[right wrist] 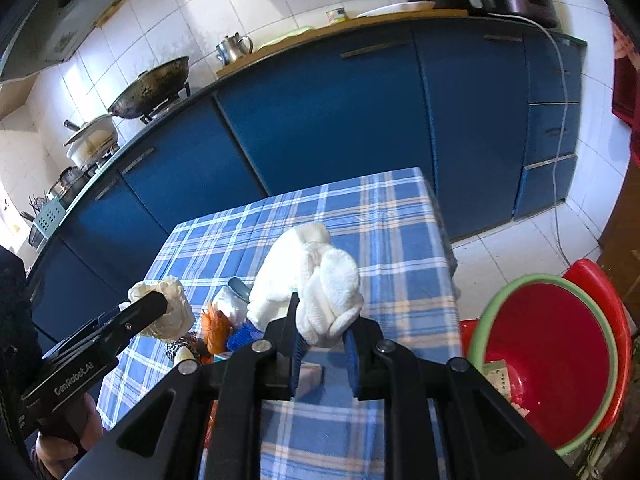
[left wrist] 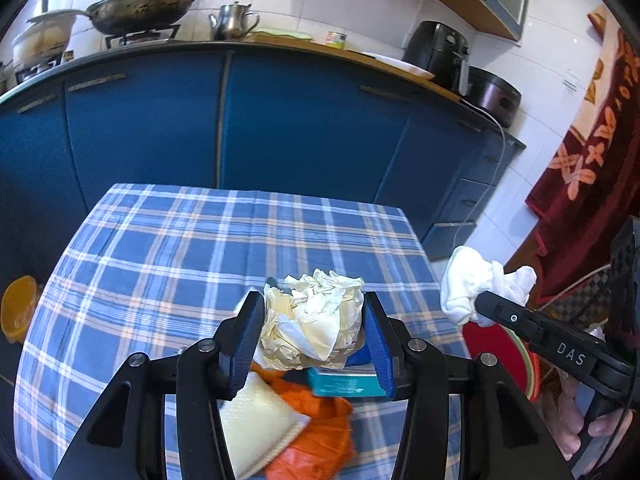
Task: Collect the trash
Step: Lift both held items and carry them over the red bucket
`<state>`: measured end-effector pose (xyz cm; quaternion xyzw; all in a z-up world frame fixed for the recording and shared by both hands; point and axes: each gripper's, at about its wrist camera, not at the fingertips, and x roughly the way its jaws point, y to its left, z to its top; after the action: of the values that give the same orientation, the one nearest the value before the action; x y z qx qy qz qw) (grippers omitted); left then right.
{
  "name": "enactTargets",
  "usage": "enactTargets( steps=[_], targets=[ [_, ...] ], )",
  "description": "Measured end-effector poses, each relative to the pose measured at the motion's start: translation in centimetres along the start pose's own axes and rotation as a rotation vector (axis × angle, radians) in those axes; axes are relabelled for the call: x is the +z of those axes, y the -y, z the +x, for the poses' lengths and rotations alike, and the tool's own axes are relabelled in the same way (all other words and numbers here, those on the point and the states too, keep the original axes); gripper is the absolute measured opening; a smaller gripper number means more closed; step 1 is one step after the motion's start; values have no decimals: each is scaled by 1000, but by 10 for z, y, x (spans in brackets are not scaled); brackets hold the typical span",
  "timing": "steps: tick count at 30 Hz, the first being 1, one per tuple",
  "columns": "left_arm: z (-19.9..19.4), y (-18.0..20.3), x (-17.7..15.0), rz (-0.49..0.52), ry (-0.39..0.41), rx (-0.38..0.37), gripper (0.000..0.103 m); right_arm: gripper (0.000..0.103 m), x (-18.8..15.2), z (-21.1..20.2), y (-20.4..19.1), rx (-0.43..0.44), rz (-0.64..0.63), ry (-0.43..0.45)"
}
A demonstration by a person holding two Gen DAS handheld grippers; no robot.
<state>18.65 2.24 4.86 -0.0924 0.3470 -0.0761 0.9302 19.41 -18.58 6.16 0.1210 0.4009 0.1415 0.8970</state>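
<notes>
Both wrist views close, facing cabinets (shared tablecloth [left wrist: 192,248]).

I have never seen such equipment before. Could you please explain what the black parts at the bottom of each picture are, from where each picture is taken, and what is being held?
No robot is here: a person holds a two-finger tool in each hand, and each tool carries a wide-angle camera looking along its fingers.

The left view shows the left gripper shut on a crumpled paper ball. The right view shows the right gripper shut on a white cloth wad.

Both hang over a table with a blue checked tablecloth. On it lie an orange plastic bag, a pale packet and a teal box. Beside the table stands a red basin with some scraps inside.
</notes>
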Motion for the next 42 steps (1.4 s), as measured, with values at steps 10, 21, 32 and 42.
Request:
enactTargets(
  steps=[10, 21, 32, 42],
  targets=[
    [-4, 40, -7, 55, -8, -51, 51, 20, -15, -36, 33, -48, 46, 34],
    [2, 91, -16, 118, -34, -99, 51, 20, -31, -67, 74, -102, 98, 58],
    [21, 145, -33, 200, -83, -141, 51, 21, -46, -81, 118, -158, 158, 59],
    [46, 186, -49, 274, -139, -171, 51, 21, -65, -78, 157, -212, 218, 35]
  ],
)
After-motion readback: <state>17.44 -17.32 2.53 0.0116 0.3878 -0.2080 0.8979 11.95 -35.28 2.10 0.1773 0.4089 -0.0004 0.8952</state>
